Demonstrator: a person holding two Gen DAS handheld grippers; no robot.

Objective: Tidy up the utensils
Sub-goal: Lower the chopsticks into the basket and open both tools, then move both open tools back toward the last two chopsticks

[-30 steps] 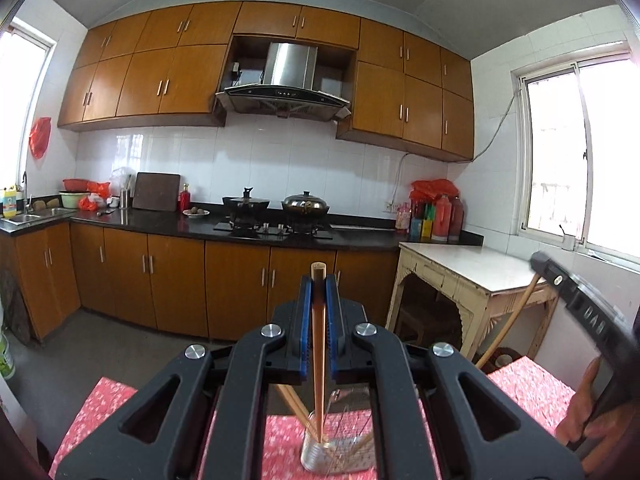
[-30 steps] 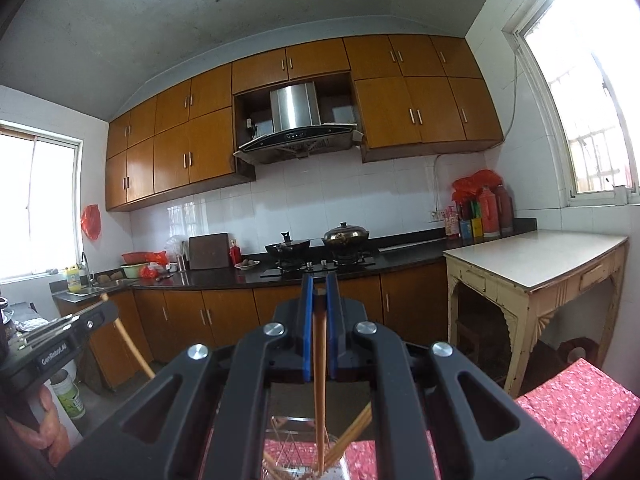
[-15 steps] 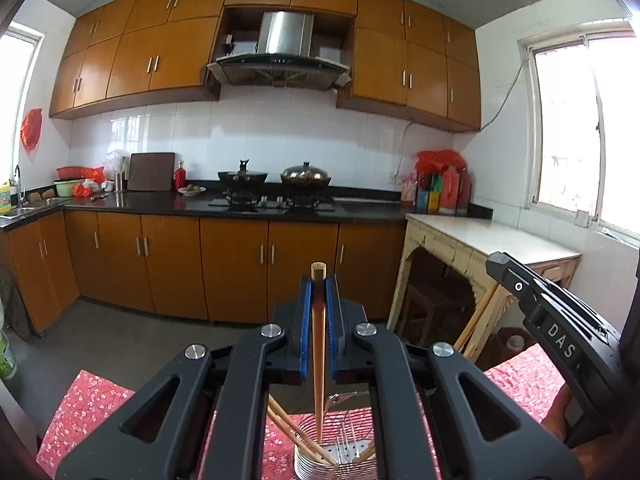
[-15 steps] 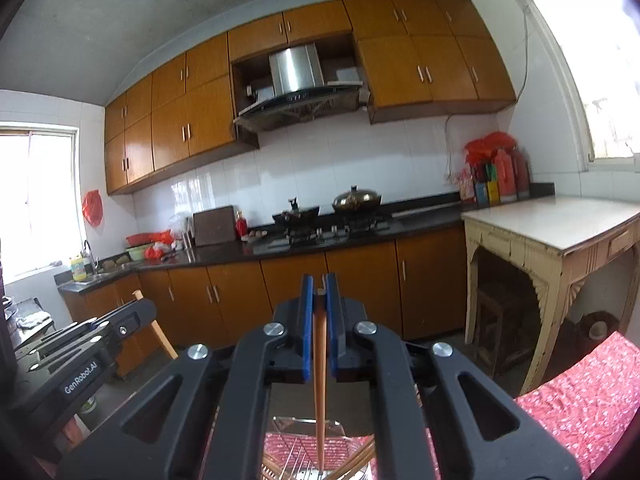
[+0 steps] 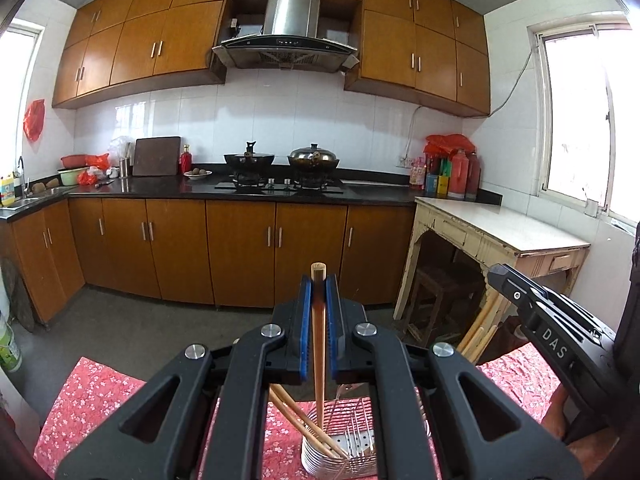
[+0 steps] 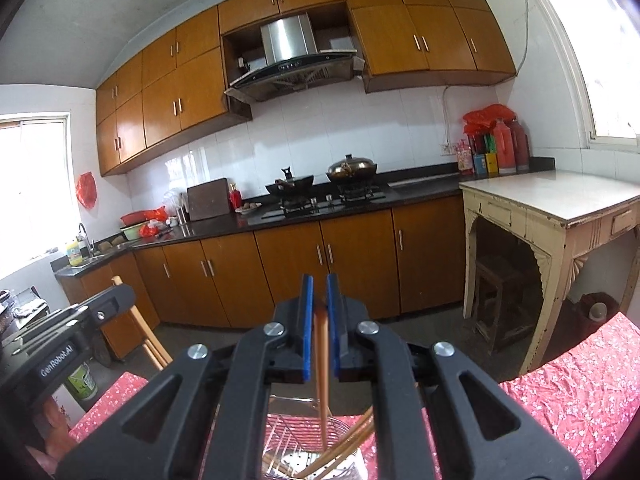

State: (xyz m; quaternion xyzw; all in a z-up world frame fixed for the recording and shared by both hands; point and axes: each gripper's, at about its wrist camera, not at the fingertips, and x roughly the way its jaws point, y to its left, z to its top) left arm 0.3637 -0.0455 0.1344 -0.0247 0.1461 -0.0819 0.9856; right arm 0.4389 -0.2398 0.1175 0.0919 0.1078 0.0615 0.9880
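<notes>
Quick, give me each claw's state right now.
Left claw: shut on a chopstick, tip down in the wire utensil holder.
Right claw: shut on a chopstick, blurred, over the same holder.

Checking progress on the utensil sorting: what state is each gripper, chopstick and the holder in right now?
left gripper: shut on left chopstick
left chopstick: upright, tip down in the holder
right gripper: shut on right chopstick
right chopstick: blurred, pointing down into the holder
wire holder: standing on the red cloth, already holding chopsticks
</notes>
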